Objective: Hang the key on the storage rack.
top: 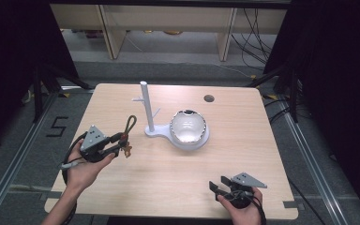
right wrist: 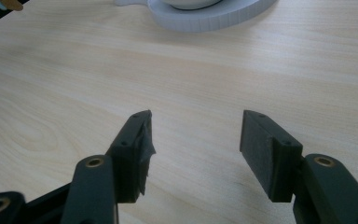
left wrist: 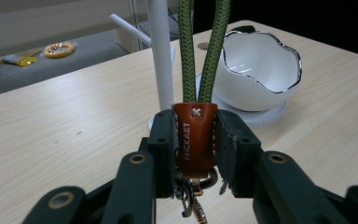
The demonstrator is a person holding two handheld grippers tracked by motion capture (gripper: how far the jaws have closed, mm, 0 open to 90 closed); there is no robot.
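Left gripper clamped on the brown leather tab of a keychain; green cord loop stands up from the jaws, metal clasp hangs below. Held above the wooden table, left of the white peg stand and white bowl. Right gripper near the front edge, jaws apart, nothing between them.

Each black hand-held gripper carries brass-coloured pivot rivets, a grey triangular plate and a black cable.

claw clamps the keychain's brown leather tab, green cord loop rising.
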